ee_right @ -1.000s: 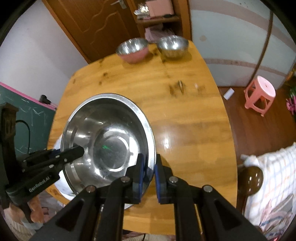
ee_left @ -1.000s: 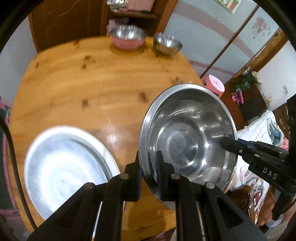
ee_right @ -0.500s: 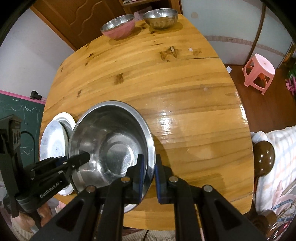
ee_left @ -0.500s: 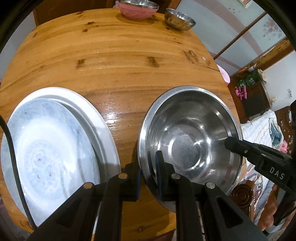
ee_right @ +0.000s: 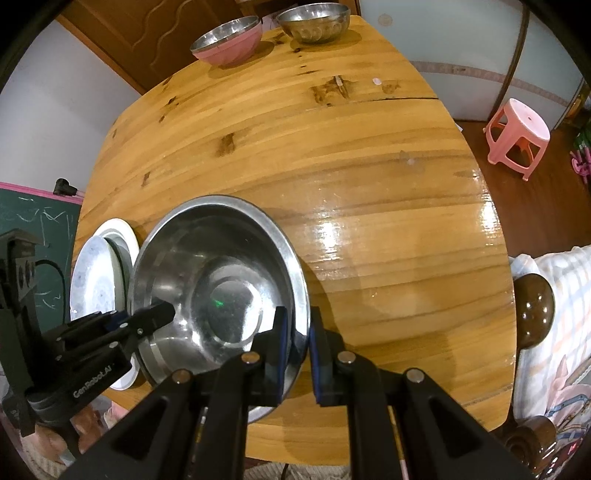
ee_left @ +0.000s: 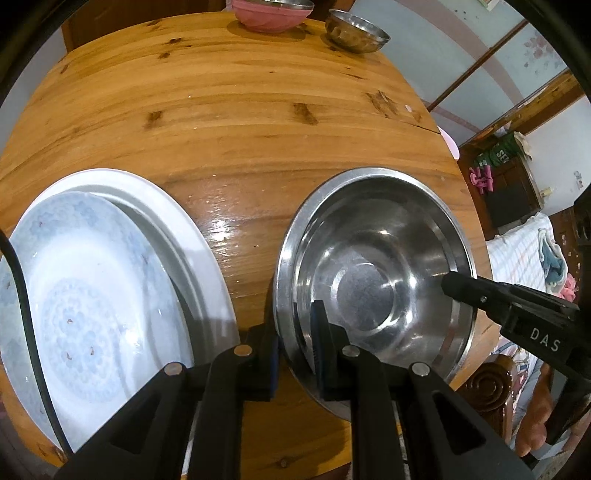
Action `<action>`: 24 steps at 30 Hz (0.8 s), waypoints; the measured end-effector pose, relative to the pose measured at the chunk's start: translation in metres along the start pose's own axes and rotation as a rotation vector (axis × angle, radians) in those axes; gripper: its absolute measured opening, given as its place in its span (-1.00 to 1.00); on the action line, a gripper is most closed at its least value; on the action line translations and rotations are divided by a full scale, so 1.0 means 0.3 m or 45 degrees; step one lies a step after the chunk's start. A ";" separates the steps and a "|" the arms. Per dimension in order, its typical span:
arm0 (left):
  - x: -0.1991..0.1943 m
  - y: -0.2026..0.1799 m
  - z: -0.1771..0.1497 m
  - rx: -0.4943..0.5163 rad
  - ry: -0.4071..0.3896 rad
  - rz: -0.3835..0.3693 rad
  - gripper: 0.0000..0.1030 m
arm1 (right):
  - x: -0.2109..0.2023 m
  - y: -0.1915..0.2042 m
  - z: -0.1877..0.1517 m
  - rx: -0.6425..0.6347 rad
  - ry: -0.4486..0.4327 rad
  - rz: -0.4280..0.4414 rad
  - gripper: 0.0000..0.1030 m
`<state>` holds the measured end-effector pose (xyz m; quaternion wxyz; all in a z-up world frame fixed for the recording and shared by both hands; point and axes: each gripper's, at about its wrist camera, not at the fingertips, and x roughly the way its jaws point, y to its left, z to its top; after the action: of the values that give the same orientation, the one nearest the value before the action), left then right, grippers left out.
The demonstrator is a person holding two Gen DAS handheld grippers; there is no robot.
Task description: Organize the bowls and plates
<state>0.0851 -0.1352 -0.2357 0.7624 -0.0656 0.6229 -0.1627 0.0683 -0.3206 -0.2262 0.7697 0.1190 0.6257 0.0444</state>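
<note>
We have the big steel bowl (ee_left: 373, 266) low over the near edge of the wooden table (ee_left: 240, 110), and part of it hangs past that edge; let go here and it may well tip off toward the floor. Just beside it on the left sit the stacked plates (ee_left: 96, 280), so a sideways drift would likely knock rim against china and chip or shove the stack. Our two holds are on thin, slick metal at opposite sides, and an uneven pull between them could twist the bowl loose.

The pink bowl (ee_right: 227, 40) and small steel bowl (ee_right: 314, 22) stand well apart at the far end.

Our left gripper (ee_left: 295, 343) is clamped on the bowl's left rim, one pad inside and one outside. Our right gripper (ee_right: 297, 339) pinches the opposite rim the same way.
</note>
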 end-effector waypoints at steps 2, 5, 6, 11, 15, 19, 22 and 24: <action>-0.002 -0.003 -0.002 0.003 -0.001 0.003 -0.77 | 0.003 -0.002 -0.001 0.007 0.003 0.000 -0.80; 0.000 -0.005 -0.002 -0.001 -0.003 -0.003 -0.59 | 0.003 -0.002 -0.002 0.004 0.003 0.003 -0.80; -0.003 -0.008 -0.002 -0.002 -0.008 -0.007 -0.52 | 0.003 -0.002 -0.003 0.004 0.002 0.003 -0.80; -0.032 -0.030 -0.002 0.027 -0.075 0.005 -0.31 | -0.003 0.006 -0.003 -0.011 -0.012 -0.006 -0.80; -0.039 -0.030 0.003 0.025 -0.085 -0.002 -0.28 | -0.007 0.005 -0.003 -0.007 -0.016 -0.005 -0.80; -0.046 -0.015 0.007 0.011 -0.092 -0.008 -0.23 | -0.009 0.004 -0.005 0.006 -0.011 -0.008 -0.79; -0.062 -0.010 0.013 0.005 -0.124 0.001 0.04 | -0.017 -0.002 -0.005 0.015 -0.017 -0.002 -0.79; -0.081 -0.010 0.018 0.012 -0.157 0.005 0.06 | -0.027 -0.009 -0.004 0.028 -0.025 0.017 -0.79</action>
<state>0.0856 -0.1304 -0.2112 0.7999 -0.0706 0.5742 -0.1597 0.0651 -0.3248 -0.2192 0.7740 0.1320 0.6179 0.0417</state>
